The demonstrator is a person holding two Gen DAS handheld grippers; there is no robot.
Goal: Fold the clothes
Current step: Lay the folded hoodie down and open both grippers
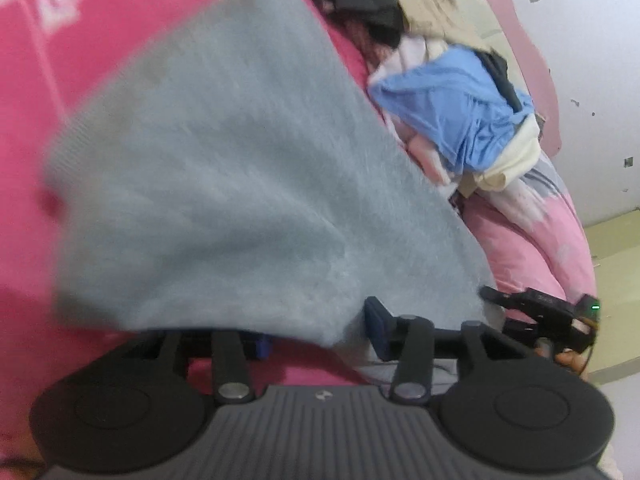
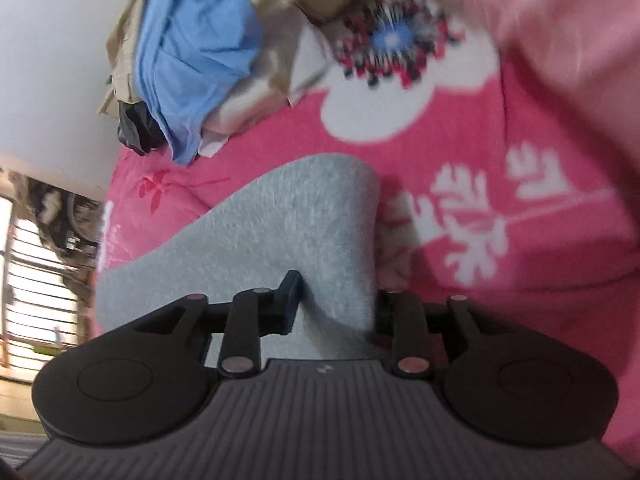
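Grey knit garment (image 1: 208, 184): soft, fuzzy pale blue-grey fabric, plain and unpatterned. Spread mostly flat on the pink bed cover, its edges blurred in the left wrist view. In the right wrist view (image 2: 296, 232) one rounded end is raised in a fold or hump, the cloth sloping down towards the camera.

Pile of unfolded clothes (image 1: 452, 120): heaped at the far side of the bed, apart from the grey piece. Crumpled bright blue garment (image 2: 192, 52) on top; cream and beige pieces, a pale pink-white item and a dark one tangled around and beneath it.
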